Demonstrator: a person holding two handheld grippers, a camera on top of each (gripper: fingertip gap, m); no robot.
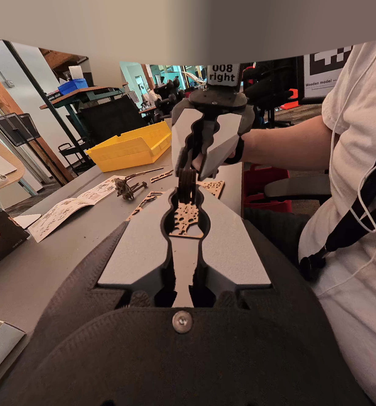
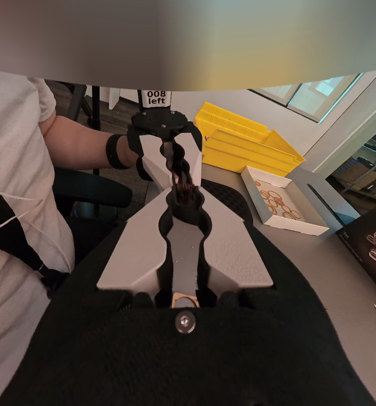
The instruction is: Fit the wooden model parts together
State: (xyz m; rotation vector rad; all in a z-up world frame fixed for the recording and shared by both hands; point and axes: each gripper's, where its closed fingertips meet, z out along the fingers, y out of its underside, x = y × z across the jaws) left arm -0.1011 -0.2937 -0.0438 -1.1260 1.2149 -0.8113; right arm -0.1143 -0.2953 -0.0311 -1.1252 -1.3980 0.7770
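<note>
The left gripper [image 1: 185, 193] and the right gripper [image 2: 185, 193] meet tip to tip above the desk [image 1: 77, 237], both clamped on the same small wooden part [image 1: 185, 186], which hangs in the air between them. The part is dark brown, a stack of thin layered discs with a ribbed, toothed edge like a little gear pack; in the right wrist view its ridges catch a reddish-brown light [image 2: 185, 191]. The fingers [image 1: 143, 237] of each tool are grey with wavy black inner faces, closed to a narrow gap around the piece.

Under the grip, near the desk's edge by the person, lie pale punched-out wooden sheets [image 1: 187, 219]. Farther in stands a partly built dark wooden model [image 1: 125, 189] on an open instruction booklet [image 1: 72, 206]. A yellow bin [image 1: 130, 147] sits at the far edge of the desk. A shallow white tray [image 2: 286, 200] with thin tan rings [image 2: 275, 202] rests beside the bin, and a dark box [image 2: 371, 246] lies next to the tray. The person wears a white shirt [image 1: 358, 153] and a black wristband [image 2: 114, 151]
</note>
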